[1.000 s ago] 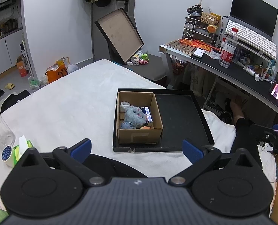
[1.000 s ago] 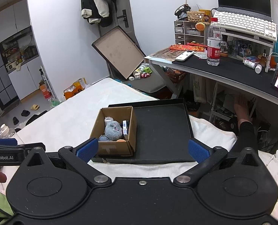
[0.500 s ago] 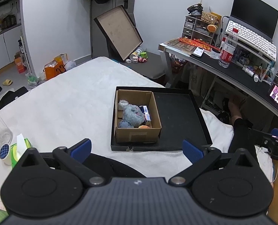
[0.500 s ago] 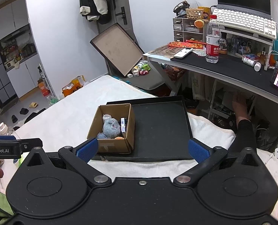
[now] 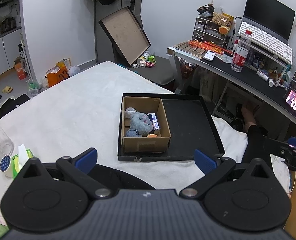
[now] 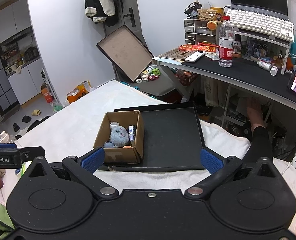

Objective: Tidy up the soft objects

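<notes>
Both your 2 grippers gape empty; the grey plush (image 5: 140,124) in the cardboard box (image 5: 146,147) lies dead ahead of your left gripper (image 5: 146,159), probably nearer than your right gripper (image 6: 151,159).

Grey plush toy (image 5: 141,123) (brown cardboard box (image 5: 146,144)).

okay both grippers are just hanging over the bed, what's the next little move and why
Probably ease the right gripper forward and down toward the fluffy grey plush toy in the small brown cardboard box. Both it and the left gripper are open, empty and short of the box, and the toy lies on top, while the shallow black tray beside it is bare.
</notes>
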